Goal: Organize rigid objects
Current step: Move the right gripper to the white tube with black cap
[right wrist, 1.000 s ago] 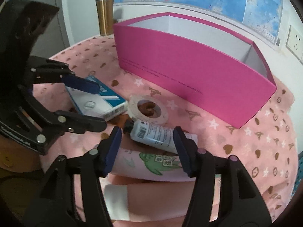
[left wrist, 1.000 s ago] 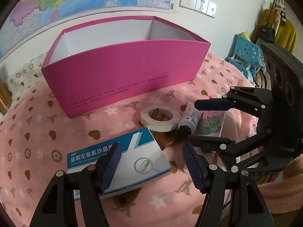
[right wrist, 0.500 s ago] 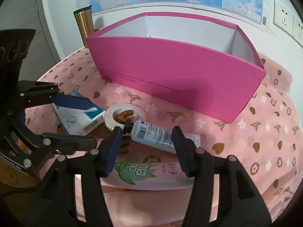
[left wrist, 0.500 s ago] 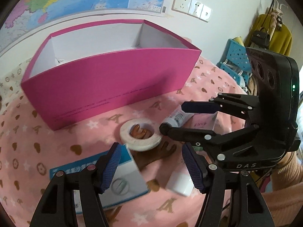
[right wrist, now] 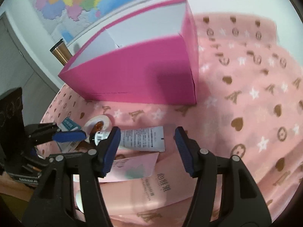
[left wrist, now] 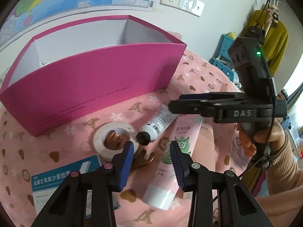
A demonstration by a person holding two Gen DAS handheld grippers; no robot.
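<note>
An open pink box point(left wrist: 90, 79) stands at the back of the pink-covered table; it also shows in the right wrist view point(right wrist: 136, 75). In front of it lie a white tape roll point(left wrist: 113, 141), a small white tube with a black cap point(left wrist: 157, 123), a pink tube with a green print point(left wrist: 178, 147) and a blue-white medicine carton point(left wrist: 55, 179). My left gripper point(left wrist: 151, 157) is open and empty, low over the tape roll and tubes. My right gripper point(right wrist: 147, 147) is open and empty above the small white tube point(right wrist: 140, 138).
A pink cloth with brown hearts and letters point(right wrist: 246, 94) covers the table. A bronze cup point(right wrist: 60, 53) stands behind the box's left end. A wall with a map and sockets point(left wrist: 181, 0) is at the back. A blue chair point(left wrist: 225, 43) is on the right.
My left gripper has swung right from the medicine carton toward the tape roll and tubes. My right gripper has turned and shifted right, now over the white tube's flat end. Both stay open.
</note>
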